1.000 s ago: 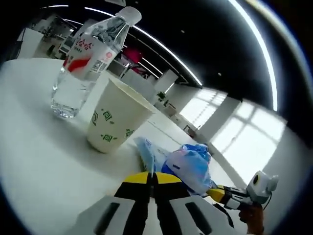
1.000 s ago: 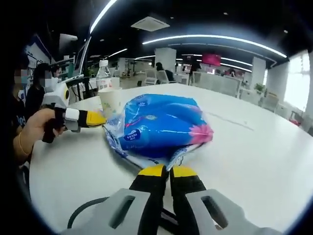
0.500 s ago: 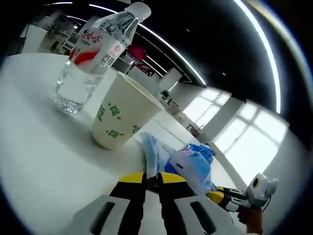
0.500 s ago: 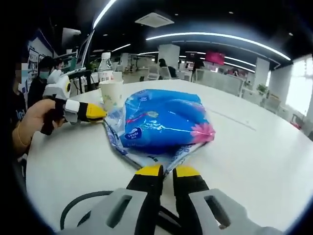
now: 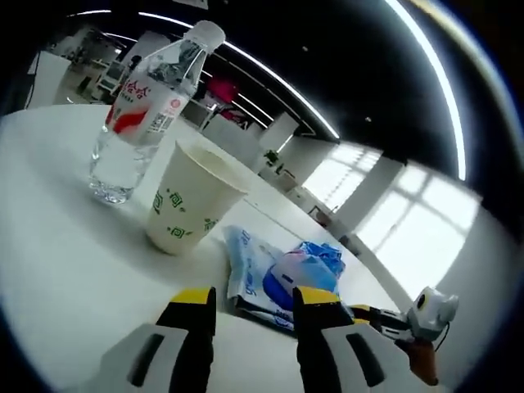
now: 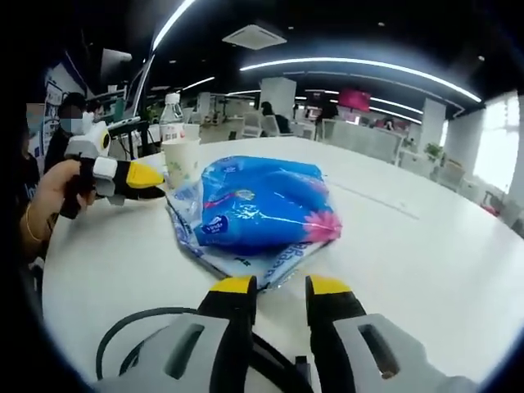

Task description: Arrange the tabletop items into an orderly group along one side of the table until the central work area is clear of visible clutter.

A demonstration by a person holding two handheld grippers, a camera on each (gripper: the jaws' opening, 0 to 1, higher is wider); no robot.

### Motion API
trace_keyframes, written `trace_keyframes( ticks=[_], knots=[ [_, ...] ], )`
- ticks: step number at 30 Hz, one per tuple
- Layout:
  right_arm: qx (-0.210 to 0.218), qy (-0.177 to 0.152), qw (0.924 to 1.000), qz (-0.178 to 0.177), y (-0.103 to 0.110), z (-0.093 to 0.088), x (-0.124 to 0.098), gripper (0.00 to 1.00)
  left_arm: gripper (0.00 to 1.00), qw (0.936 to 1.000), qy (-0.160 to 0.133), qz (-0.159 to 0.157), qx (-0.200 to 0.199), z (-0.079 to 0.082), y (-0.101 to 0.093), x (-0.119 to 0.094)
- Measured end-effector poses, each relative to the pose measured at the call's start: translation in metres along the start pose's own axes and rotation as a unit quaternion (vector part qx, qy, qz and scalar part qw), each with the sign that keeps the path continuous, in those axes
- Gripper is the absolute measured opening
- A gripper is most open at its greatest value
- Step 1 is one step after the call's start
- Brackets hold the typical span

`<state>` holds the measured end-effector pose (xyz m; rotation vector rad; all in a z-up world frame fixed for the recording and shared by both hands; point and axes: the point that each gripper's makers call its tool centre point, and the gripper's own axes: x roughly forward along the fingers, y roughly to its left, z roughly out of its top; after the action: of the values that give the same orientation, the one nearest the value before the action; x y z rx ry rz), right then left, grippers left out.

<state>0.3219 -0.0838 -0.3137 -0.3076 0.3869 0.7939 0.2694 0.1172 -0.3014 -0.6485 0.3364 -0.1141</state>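
Lying crumpled, blue tissue pack (image 6: 260,214), glossy wrapper

1. In the right gripper view the blue tissue pack (image 6: 258,214) lies just ahead of the right tool (image 6: 280,286), blocking a straight path forward.
2. Right of the pack, the white counter (image 6: 426,254) is bare and open.
3. Left of the pack, the left tool (image 6: 146,175) stands close by, narrowing that side.
4. Behind it the paper cup (image 5: 187,196) and water bottle (image 5: 141,106) stand side by side, seemingly with little gap.
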Motion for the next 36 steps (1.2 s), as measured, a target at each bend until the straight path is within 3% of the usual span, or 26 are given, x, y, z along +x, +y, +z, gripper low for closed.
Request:
trace_keyframes(
  ticks=[6,9,15,28,36],
  knots=[
    [-0.013,-0.006,0.9999,-0.003,-0.003,0.002,-0.009,0.29,0.37,0.9992,-0.025,-0.016,0.028,0.008,-0.021,-0.011],
    [-0.015,-0.011,0.9998,-0.01,-0.007,0.006,-0.012,0.28,0.37,0.997,-0.035,-0.04,0.056,0.014,-0.04,-0.014],
    [-0.023,-0.034,0.9991,-0.013,-0.014,0.019,-0.019,0.3,0.39,0.9914,-0.025,-0.047,0.12,0.01,-0.063,-0.018],
    [-0.054,-0.083,0.995,-0.012,-0.014,0.048,-0.027,0.34,0.43,0.9825,-0.009,-0.063,0.175,0.004,-0.077,-0.004],
    [-0.055,-0.103,0.9931,-0.012,-0.014,0.062,-0.027,0.46,0.6,0.9763,0.001,-0.061,0.208,0.001,-0.081,0.006]
  ],
)
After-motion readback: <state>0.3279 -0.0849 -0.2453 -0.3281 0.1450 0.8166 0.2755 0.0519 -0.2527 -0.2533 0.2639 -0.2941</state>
